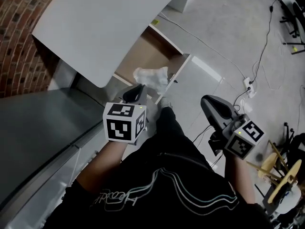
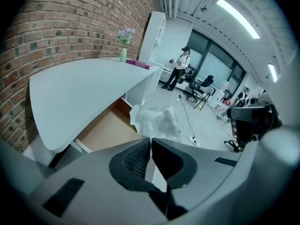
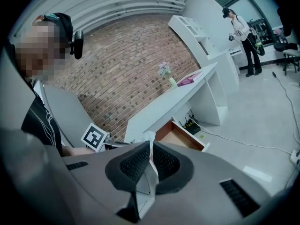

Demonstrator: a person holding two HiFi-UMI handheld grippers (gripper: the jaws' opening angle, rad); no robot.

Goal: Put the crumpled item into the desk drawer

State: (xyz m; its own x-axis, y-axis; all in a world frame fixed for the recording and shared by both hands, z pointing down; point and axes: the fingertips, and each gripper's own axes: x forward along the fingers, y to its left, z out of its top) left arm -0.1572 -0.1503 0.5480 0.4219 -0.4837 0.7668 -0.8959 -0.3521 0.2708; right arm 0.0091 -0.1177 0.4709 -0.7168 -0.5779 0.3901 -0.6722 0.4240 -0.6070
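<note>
L tongs [image 1: 139,90]: pressed together on edge of crumpled item [image 1: 152,76]; marker cube [image 1: 125,122] faces cam.
R tongs [image 1: 208,103]: at 3 o'clock of L, well apart; pressed together, nothing in them, over floor [image 1: 228,32].
Crumpled item: white, crinkly; sticks out at 1 o'clock from L tips, over open drawer, near its front.
Drawer [image 1: 145,49]: pulled out, bare wood bottom, at 12 o'clock of item, under worktop.
Worktop [image 1: 100,23]: white, curved edge; brick wall [image 1: 19,37] at its 9 o'clock.
Far, L tongs view: vase w/ flowers [image 2: 123,46] & pink book [image 2: 138,63] on worktop end; person [image 2: 180,69] standing beyond.
</note>
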